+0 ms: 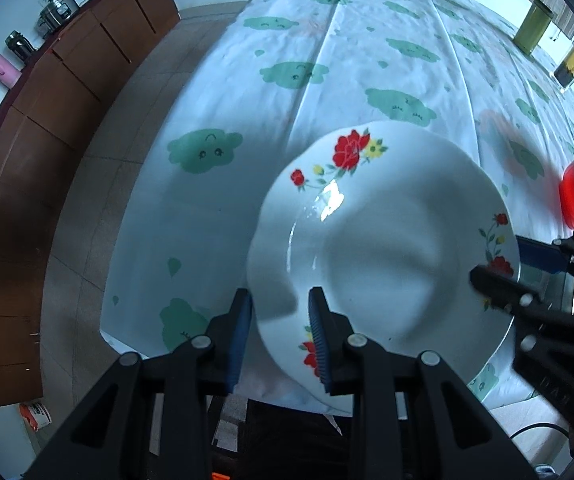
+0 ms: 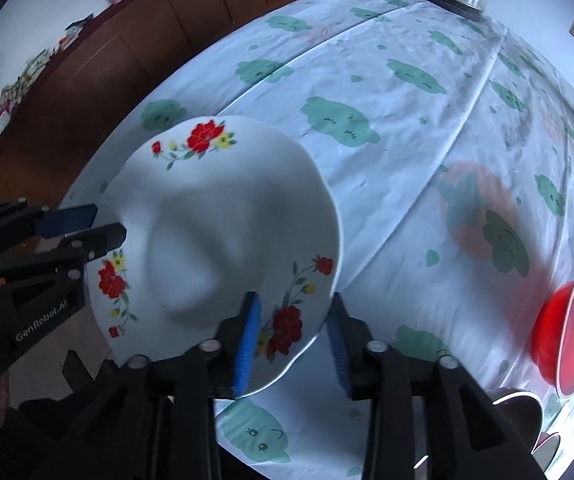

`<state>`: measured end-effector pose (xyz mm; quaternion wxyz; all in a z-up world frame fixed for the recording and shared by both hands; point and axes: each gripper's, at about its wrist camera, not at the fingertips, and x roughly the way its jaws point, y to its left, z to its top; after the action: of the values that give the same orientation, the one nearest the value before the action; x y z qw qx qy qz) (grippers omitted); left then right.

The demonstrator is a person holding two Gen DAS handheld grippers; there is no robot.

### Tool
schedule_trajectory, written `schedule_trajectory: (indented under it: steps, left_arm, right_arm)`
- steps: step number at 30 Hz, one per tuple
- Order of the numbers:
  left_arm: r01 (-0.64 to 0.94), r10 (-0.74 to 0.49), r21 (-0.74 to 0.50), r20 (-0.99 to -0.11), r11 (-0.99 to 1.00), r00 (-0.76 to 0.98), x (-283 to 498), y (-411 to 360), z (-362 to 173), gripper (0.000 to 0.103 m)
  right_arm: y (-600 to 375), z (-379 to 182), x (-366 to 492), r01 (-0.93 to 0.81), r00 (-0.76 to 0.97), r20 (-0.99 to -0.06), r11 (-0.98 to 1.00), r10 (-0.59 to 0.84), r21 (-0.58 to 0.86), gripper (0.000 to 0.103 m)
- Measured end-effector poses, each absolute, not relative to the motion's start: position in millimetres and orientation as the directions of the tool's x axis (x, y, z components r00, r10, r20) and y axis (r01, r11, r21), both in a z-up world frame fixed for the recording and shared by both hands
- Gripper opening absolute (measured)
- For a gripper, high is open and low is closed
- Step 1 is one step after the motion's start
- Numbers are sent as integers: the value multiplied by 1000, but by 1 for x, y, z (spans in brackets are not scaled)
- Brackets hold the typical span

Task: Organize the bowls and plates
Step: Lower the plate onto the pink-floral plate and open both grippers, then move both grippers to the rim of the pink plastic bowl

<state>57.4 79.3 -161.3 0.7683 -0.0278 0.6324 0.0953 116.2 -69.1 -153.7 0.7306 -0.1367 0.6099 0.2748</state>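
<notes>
A table under a white cloth printed with green clouds filled most of both views. A long brown cabinet ran along the upper left of the frame, with a pink flask and other vessels on top.

The white plate with red flowers sat in the lower centre of the left wrist view and the centre left of the right wrist view, tilted, with its near edge reaching past the table's near edge.

The left gripper came in at the bottom of its own view with its jaws narrow and clamped across the plate's scalloped rim. The right gripper stood at the opposite rim with its jaws parted. The rim lay between its blue pads, and the outer pad stood clear of the edge.

A red bowl rested on the cloth at the right edge, apart from the plate. A green jar and a yellow-filled jar stood at the upper right of the left wrist view.
</notes>
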Motion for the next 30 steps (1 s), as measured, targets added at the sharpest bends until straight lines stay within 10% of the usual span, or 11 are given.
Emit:
schedule_trajectory:
  steps: [30]
  left_arm:
    - [-44,59,49,-958,998,282,75,25,-141,51]
  right_arm:
    - [-127,-124,110,-408,168,-924,877,344,253,52]
